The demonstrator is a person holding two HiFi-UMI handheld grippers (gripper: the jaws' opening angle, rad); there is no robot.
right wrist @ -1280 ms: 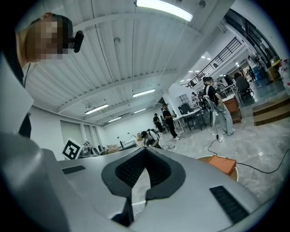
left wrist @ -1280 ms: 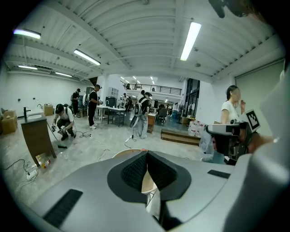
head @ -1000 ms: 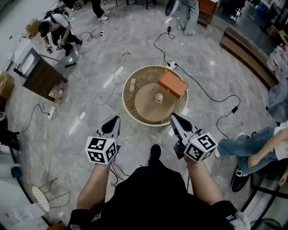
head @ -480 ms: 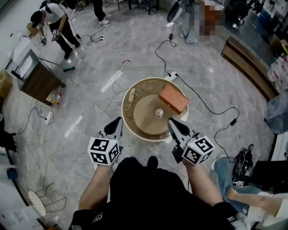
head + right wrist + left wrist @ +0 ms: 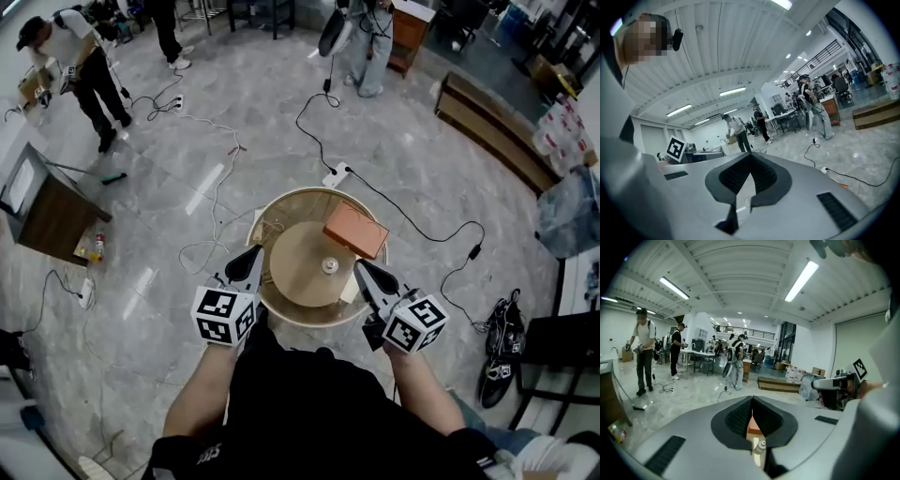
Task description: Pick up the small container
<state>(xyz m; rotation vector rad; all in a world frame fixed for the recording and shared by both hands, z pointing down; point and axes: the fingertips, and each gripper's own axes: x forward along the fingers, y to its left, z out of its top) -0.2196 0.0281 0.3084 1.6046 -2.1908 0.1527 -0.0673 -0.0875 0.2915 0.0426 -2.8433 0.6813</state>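
The small container (image 5: pixel 330 266), a pale little jar with a lid, stands at the middle of a round tan table (image 5: pixel 274 214). In the left gripper view the small container (image 5: pixel 761 446) shows low down, just beyond the jaws, with an orange box (image 5: pixel 753 427) behind it. My left gripper (image 5: pixel 253 256) is shut and empty over the table's near left rim. My right gripper (image 5: pixel 361 269) is over the near right rim, also shut with nothing held. The jaw tips meet in both gripper views: left gripper (image 5: pixel 751 401), right gripper (image 5: pixel 750 156). The jar sits between the two grippers, touching neither.
The orange box (image 5: pixel 354 231) lies on the table's far right part. Black and white cables and a power strip (image 5: pixel 335 172) run over the grey floor. A wooden bench (image 5: pixel 487 129) is at the right, a dark desk (image 5: pixel 49 214) at the left, people (image 5: pixel 77 58) beyond.
The view has closed in on the round table. Both grippers, before short of it over the floor, now reach over its near rim. Their jaws stayed shut.
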